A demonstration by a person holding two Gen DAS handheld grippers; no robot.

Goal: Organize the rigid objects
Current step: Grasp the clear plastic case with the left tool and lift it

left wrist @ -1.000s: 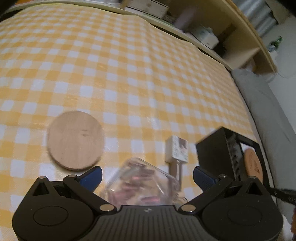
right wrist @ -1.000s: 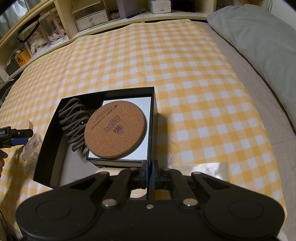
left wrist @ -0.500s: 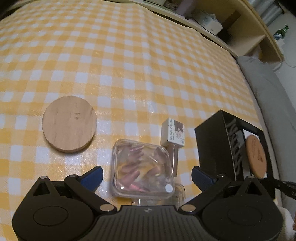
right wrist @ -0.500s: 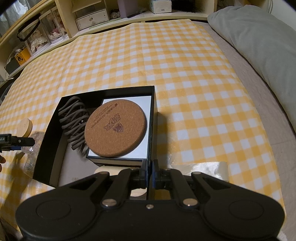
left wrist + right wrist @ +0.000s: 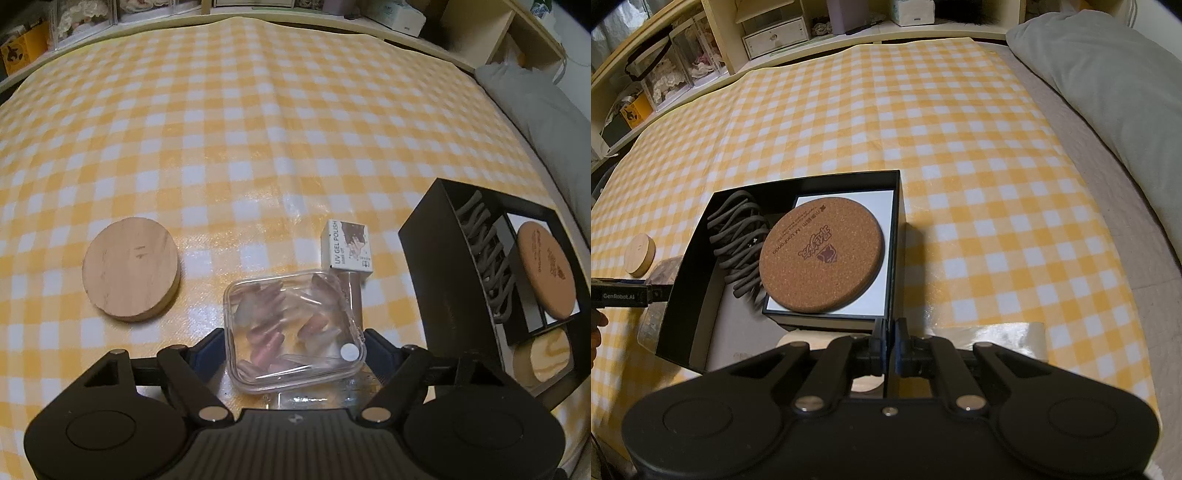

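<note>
Grippers first, from left to right. Your left gripper (image 5: pixel 295 341) sits at the bottom centre of its wrist view with a clear plastic case of press-on nails (image 5: pixel 293 328) between its blue pads; its jaws have just been closing in on the case, and both pads meet its side walls, so it reads as gripped. That case lies on the yellow checked cloth (image 5: pixel 258 129), with a round wooden disc (image 5: pixel 131 269) apart from it at the left of the frame and a small UV gel polish box (image 5: pixel 349 245) touching its upper right corner. Further right stands the black box (image 5: pixel 436 258).

Your right gripper (image 5: pixel 891 343) is pinched tight on the near wall of that black box (image 5: pixel 897 221), at the bottom centre of its view. Inside the box, a dark coiled cord (image 5: pixel 738 236) lies at the left and a cork coaster (image 5: pixel 822 254) rests on a white-topped case (image 5: pixel 882 206) at the right.
</note>
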